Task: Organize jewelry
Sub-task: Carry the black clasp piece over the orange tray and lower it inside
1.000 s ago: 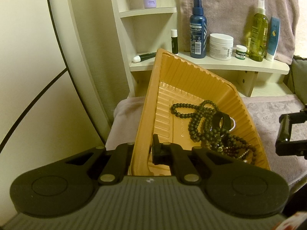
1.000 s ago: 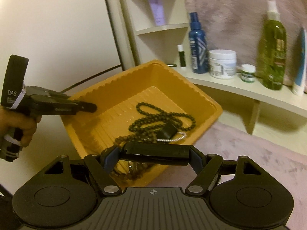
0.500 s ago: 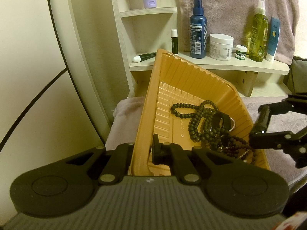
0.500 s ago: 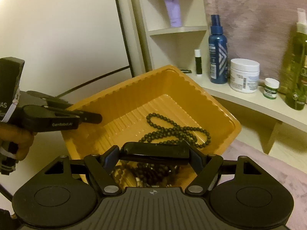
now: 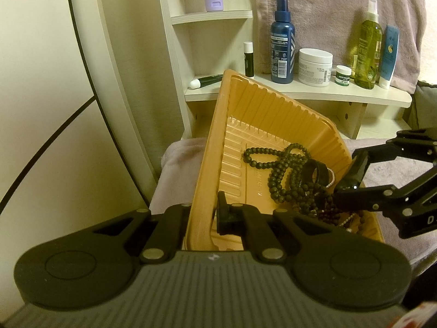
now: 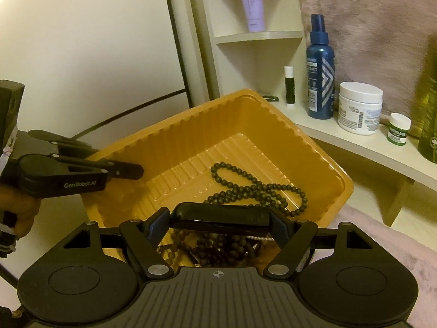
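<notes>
An orange plastic tray is tilted up; it also shows in the right wrist view. It holds dark bead necklaces, seen as well in the right wrist view, and a pearl strand. My left gripper is shut on the tray's near left rim, as the right wrist view shows too. My right gripper is shut on a flat black band over the tray's low corner; in the left wrist view it reaches in from the right.
A cream shelf behind the tray carries a blue spray bottle, a white jar, a small green jar, a green bottle and a lip balm. A pink cloth lies below.
My right gripper has moved left with the black band, from beside the tray to over its low corner. The left gripper and the tray have stayed put.
</notes>
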Available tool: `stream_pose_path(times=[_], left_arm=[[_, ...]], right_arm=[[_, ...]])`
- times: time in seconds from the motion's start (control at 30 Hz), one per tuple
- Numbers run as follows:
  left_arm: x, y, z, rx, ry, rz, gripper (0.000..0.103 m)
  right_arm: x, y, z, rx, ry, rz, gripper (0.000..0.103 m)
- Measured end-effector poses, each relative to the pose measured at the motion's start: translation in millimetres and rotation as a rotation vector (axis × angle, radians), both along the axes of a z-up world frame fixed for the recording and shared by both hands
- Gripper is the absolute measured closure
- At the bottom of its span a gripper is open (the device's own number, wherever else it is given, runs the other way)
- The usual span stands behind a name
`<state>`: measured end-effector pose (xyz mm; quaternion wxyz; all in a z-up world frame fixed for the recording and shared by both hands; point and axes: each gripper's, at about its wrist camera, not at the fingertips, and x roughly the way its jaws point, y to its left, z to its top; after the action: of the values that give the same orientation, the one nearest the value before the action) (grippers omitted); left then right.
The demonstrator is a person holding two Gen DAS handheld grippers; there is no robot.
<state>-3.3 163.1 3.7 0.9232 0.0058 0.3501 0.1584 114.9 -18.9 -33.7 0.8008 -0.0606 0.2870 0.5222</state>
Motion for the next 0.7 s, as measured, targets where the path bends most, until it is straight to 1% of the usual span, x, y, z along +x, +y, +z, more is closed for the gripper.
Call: stream_pose_path(times=[0.5,0.7], left_arm=[[0,5,-2,-0.027,-0.001,0.001,0.098],[0,18,-6,-0.1,-0.013,-0.005,0.098]], right_arm=[[4,20,-4,-0.049,0.018,-0.007,0.027],[7,25,-6,-0.071,0.027,-0.015,0.027]])
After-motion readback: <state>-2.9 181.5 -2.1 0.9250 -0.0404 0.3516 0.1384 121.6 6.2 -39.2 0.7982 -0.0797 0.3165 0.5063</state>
